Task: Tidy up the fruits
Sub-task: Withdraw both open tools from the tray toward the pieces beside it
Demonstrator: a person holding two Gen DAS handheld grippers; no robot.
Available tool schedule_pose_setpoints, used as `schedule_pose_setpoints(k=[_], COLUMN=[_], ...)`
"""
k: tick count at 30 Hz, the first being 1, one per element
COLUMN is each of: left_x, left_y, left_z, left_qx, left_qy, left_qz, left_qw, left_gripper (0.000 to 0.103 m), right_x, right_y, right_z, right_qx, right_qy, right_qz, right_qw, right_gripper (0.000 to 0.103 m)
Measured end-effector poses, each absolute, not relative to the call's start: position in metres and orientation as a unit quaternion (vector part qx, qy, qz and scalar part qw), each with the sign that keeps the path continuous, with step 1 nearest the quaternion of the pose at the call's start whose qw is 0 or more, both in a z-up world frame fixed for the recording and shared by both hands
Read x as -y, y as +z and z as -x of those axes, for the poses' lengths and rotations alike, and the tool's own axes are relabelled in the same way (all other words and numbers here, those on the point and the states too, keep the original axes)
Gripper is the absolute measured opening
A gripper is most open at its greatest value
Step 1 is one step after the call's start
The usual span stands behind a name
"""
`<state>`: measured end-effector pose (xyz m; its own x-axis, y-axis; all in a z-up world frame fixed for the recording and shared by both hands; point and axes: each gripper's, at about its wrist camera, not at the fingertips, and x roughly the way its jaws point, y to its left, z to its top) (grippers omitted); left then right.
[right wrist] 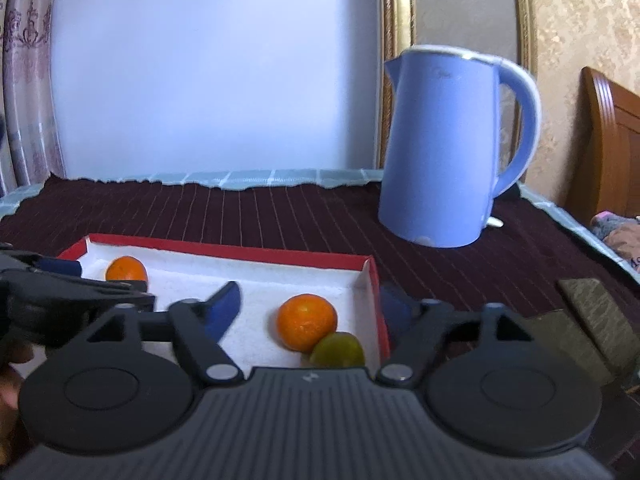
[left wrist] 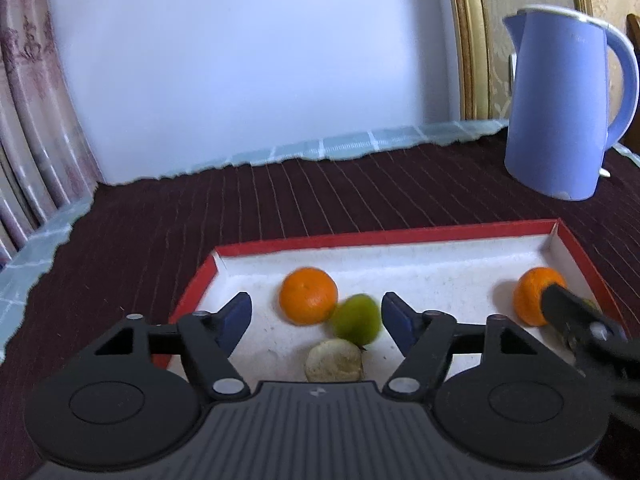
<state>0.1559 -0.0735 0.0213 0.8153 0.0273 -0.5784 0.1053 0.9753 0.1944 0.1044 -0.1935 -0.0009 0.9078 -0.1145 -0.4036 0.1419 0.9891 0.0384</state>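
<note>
Both jaws apart, nothing gripped — left gripper (left wrist: 316, 312) over green fruit (left wrist: 356, 319), right gripper (right wrist: 308, 312) over orange (right wrist: 307, 322); withdraw gently from tray (left wrist: 384, 236) corners.

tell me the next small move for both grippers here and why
Probably lift both straight up and back, clear of the red-rimmed tray. The left gripper is open, with the green fruit loose on the tray floor against an orange. The right gripper is open around another orange and green fruit, pads clear. All visible fruit sits inside.
</note>
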Motion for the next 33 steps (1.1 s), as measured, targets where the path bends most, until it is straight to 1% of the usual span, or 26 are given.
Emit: schedule_pose_setpoints(k=[1,2,4,7,10,14,17,23,33], left_x=[0.073,0.071,0.064,0.050,0.036,0.022,0.019,0.018,0.012], left_y=[0.024,0.026,0.031,0.034,0.033,0.026,0.022,0.023,0.013], left_z=[-0.154,-0.151,-0.143,-0.127,-0.108,-0.080,-0.063,-0.045,-0.025], left_qx=[-0.300,-0.299,-0.294,-0.284,-0.276,-0.269,-0.266,-0.265,-0.254], left_qy=[-0.019,-0.020,-0.024,-0.019,-0.019,-0.023,-0.023,-0.037,-0.040], left_qz=[-0.112,-0.111,-0.102,-0.097,-0.096,-0.084,-0.081,-0.076,-0.082], left_qw=[0.947,0.948,0.950,0.954,0.956,0.959,0.960,0.961,0.963], left_gripper=[0.072,0.072,0.072,0.072,0.072,0.072,0.072,0.072,0.072], right_x=[0.194,0.194,0.196,0.200,0.199,0.187,0.176,0.168,0.184], right_y=[0.000,0.000,0.001,-0.001,-0.006,-0.010,-0.012,-0.014,-0.022], right_z=[-0.100,-0.095,-0.084,-0.066,-0.046,-0.034,-0.025,-0.014,-0.008], right_qx=[-0.200,-0.198,-0.196,-0.198,-0.183,-0.209,-0.214,-0.219,-0.234], right_qy=[-0.070,-0.073,-0.079,-0.077,-0.071,-0.084,-0.081,-0.068,-0.058], right_qz=[-0.037,-0.040,-0.052,-0.079,-0.093,-0.054,-0.024,-0.010,-0.072], right_qw=[0.977,0.977,0.976,0.974,0.976,0.973,0.973,0.973,0.968], right_gripper=[0.093,0.098,0.103,0.103,0.103,0.103,0.103,0.103,0.103])
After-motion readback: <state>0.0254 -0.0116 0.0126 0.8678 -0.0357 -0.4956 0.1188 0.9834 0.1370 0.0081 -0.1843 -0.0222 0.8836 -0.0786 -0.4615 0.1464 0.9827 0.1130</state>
